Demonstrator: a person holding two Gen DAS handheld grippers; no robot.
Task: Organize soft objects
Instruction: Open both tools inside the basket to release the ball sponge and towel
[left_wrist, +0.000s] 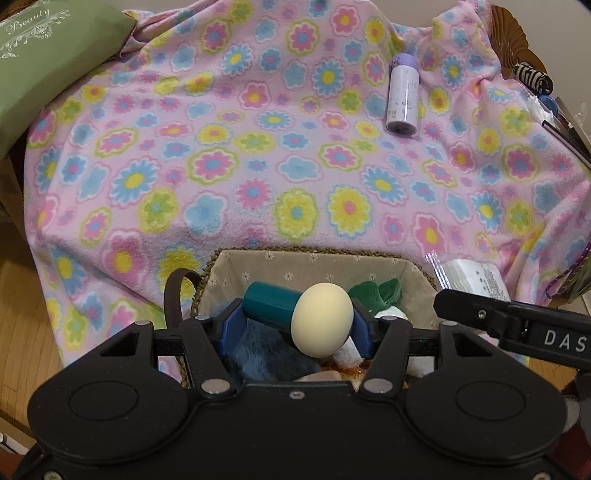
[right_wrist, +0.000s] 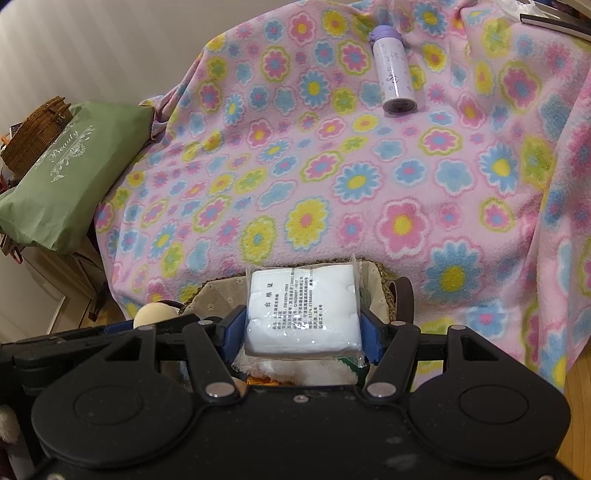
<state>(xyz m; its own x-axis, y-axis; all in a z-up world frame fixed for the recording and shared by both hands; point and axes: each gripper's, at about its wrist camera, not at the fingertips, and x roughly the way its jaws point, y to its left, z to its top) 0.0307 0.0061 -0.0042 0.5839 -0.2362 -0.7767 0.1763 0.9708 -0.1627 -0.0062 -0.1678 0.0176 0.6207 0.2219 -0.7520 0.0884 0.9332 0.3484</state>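
Note:
My left gripper (left_wrist: 295, 325) is shut on a sponge puff (left_wrist: 321, 317) that has a cream egg-shaped head and a teal handle (left_wrist: 273, 302). It hangs over a woven basket (left_wrist: 295, 264) with a flowered cloth lining. Inside the basket lie a blue furry toy (left_wrist: 266, 350), a green plush (left_wrist: 376, 291) and white plush pieces. My right gripper (right_wrist: 303, 325) is shut on a white packet of cotton pads (right_wrist: 303, 306) in clear wrap, held above the same basket (right_wrist: 218, 291). In the left wrist view the packet (left_wrist: 472, 273) shows at the right, beside a right finger (left_wrist: 476, 314).
A pink flowered fleece blanket (left_wrist: 258, 166) covers the surface behind the basket. A purple bottle (left_wrist: 402, 92) lies on it at the far right. A green bag (right_wrist: 70, 177) sits at the left, a brown wicker basket (right_wrist: 37, 133) behind it. Wooden floor (left_wrist: 22, 314) lies below.

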